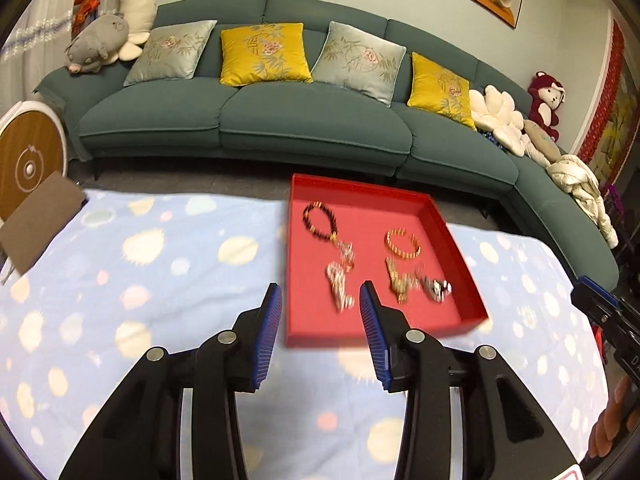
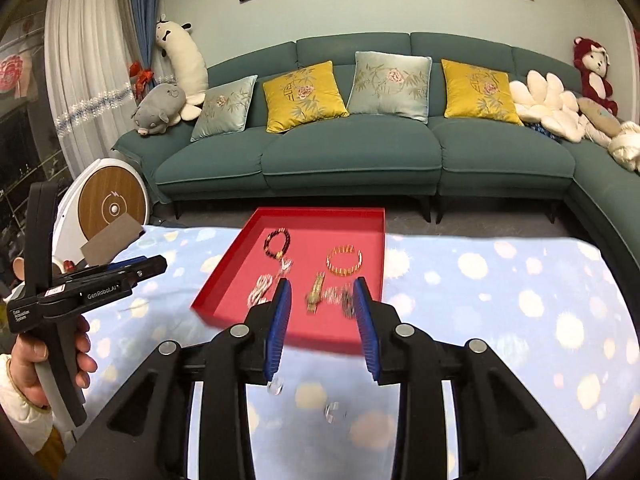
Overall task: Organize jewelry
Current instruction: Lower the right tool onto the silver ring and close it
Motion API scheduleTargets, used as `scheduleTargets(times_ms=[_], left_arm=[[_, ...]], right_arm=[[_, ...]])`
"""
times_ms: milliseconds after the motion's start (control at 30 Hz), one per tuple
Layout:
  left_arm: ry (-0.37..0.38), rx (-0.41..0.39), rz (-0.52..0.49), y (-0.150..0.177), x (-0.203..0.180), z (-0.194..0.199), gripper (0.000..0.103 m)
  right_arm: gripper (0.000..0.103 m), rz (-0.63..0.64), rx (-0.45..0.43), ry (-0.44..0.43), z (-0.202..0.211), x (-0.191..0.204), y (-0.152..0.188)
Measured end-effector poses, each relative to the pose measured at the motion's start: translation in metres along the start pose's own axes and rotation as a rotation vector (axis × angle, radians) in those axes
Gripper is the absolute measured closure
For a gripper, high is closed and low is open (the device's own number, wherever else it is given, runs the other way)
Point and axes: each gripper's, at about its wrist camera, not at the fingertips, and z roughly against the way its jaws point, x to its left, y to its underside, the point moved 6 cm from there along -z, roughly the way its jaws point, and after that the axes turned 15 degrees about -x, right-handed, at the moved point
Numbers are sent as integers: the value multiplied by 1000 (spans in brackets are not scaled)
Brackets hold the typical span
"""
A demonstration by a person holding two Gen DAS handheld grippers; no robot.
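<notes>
A red tray [image 1: 460, 236] [image 2: 224, 276] lies on the blue spotted blanket. In it lie a dark bead bracelet [image 1: 318, 221] [image 2: 276, 245], a gold bangle [image 1: 403, 243] [image 2: 344, 260], a silver piece [image 1: 339, 285] [image 2: 259, 289], a gold chain [image 1: 398, 280] [image 2: 315, 294] and a dark piece [image 1: 438, 289] [image 2: 347, 300]. Two small clear pieces [image 2: 276, 387] [image 2: 332, 410] lie on the blanket between the right fingers. My left gripper [image 1: 320, 304] is open and empty above the tray's near edge. My right gripper [image 2: 322, 300] is open and empty over the tray's near side. The left gripper also shows in the right wrist view [image 2: 154, 266].
The blanket [image 1: 140, 272] [image 2: 500, 300] covers the table. A teal sofa [image 1: 248, 120] [image 2: 352, 160] with cushions stands behind. A brown card [image 1: 40, 224] [image 2: 110, 242] and a round white and wood device [image 1: 28, 160] [image 2: 110, 204] stand at the left.
</notes>
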Motion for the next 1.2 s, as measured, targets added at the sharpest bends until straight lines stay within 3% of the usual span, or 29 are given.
scheduleTargets(times_ms=[200,433,1200], left_arm=[[-40,41,-27,53,-3,33,64],[-15,130,-13,102,-10,21,64],[-6,147,-52,119,-21,5,60]], right_arm=[[71,-77,96,26,25,-3,55],[71,-24,199,64,1,-3,103],[67,19,304,63,-46,-11,149]])
